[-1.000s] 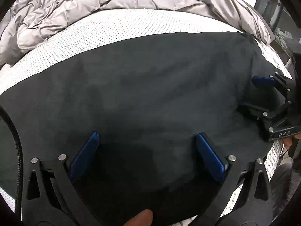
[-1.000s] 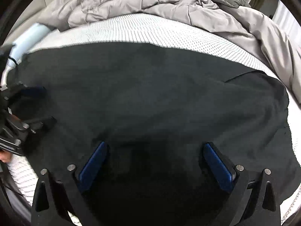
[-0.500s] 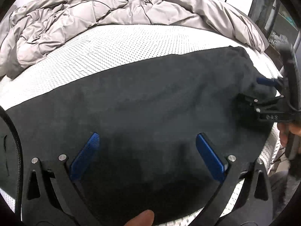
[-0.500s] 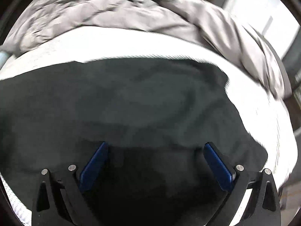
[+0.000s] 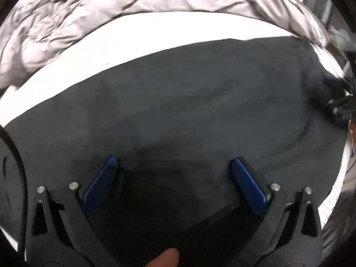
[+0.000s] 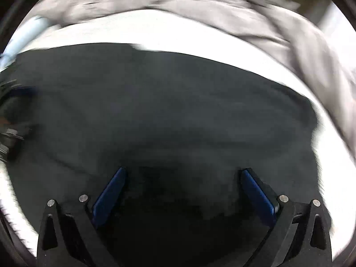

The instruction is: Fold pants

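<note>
Pants (image 5: 189,102): dark matte cloth, flat on white mattress (image 5: 138,35).

one pants (image 5: 189,102), two claws (image 5: 173,171), one duvet (image 5: 89,17).

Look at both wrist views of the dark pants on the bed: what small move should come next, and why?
Probably lower both open grippers to the near edge of the pants and pinch it. The left gripper and right gripper both have their jaws wide apart over the cloth, holding nothing, and the pants lie spread flat across the white mattress, not visibly folded over.
</note>
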Action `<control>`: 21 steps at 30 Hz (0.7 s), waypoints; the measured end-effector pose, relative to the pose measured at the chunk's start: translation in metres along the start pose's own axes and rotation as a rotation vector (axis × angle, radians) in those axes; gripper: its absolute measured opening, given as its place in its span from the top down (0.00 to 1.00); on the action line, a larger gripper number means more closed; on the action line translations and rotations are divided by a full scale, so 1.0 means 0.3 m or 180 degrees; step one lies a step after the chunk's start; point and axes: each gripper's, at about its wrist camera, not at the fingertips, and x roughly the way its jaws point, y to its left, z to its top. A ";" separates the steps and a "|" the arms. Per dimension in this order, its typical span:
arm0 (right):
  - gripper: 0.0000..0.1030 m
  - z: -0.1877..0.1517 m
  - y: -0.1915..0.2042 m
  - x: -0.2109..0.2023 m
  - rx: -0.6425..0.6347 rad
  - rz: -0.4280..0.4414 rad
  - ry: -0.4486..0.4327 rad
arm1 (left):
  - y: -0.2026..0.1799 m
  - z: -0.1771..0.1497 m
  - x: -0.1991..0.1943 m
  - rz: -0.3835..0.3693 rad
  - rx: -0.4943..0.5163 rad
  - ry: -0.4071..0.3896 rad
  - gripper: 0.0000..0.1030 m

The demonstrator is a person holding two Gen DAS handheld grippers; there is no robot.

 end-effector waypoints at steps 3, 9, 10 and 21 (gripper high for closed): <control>0.03 -0.026 -0.106 -0.009 0.0373 0.0243 -0.0038 | 0.055 0.002 -0.004 0.0255 -0.0040 0.0023 0.00; 0.01 0.014 -0.023 -0.049 0.0070 0.0158 -0.0157 | 0.061 0.041 -0.079 -0.0064 -0.0117 -0.0095 0.01; 0.01 0.034 -0.010 -0.057 0.0113 0.0328 -0.0212 | 0.061 0.055 -0.094 -0.0107 -0.0119 -0.0170 0.01; 0.01 0.214 0.301 0.053 -0.0423 0.0475 -0.0105 | 0.084 0.260 0.156 -0.0252 -0.0005 0.0265 0.00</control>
